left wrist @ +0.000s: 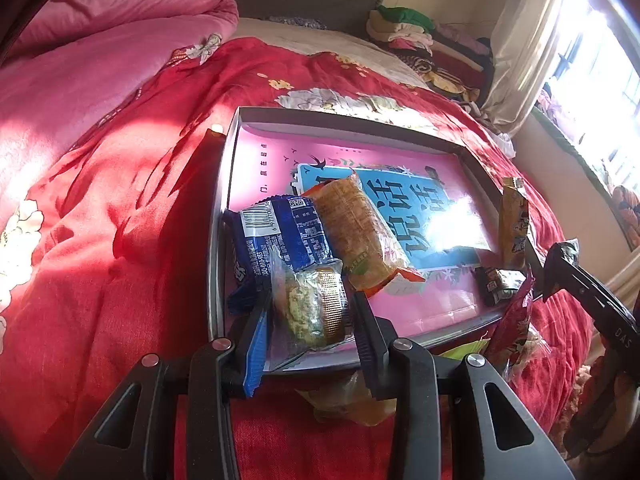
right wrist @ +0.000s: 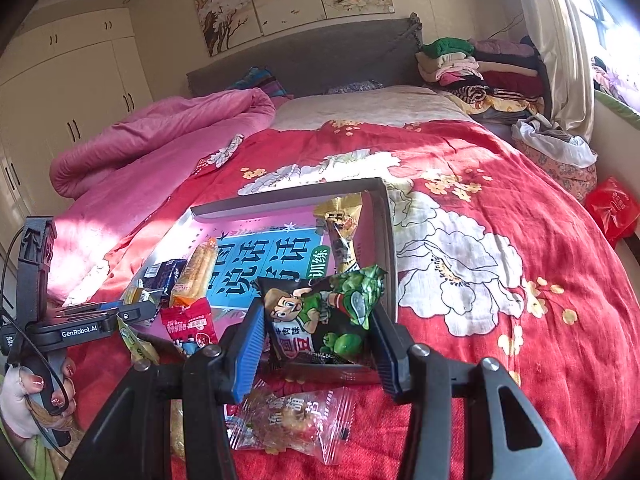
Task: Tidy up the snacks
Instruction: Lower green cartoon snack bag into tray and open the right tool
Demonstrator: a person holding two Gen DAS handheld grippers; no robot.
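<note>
Left wrist view: left gripper, jaws drawn in on a clear-wrapped round pastry, carried low over the near corner of the shallow box lid, presumably to set it beside the snacks already collected there: a blue biscuit pack and an orange-wrapped cracker pack, lying side by side along the left wall. A gold sachet leans on the right wall. Right wrist view: right gripper, jaws closed on a dark cartoon-printed bean packet, poised at the lid's near right corner. A red packet sits at the near rim; a clear candy wrapper waits outside on the red bedspread, not yet sorted.
</note>
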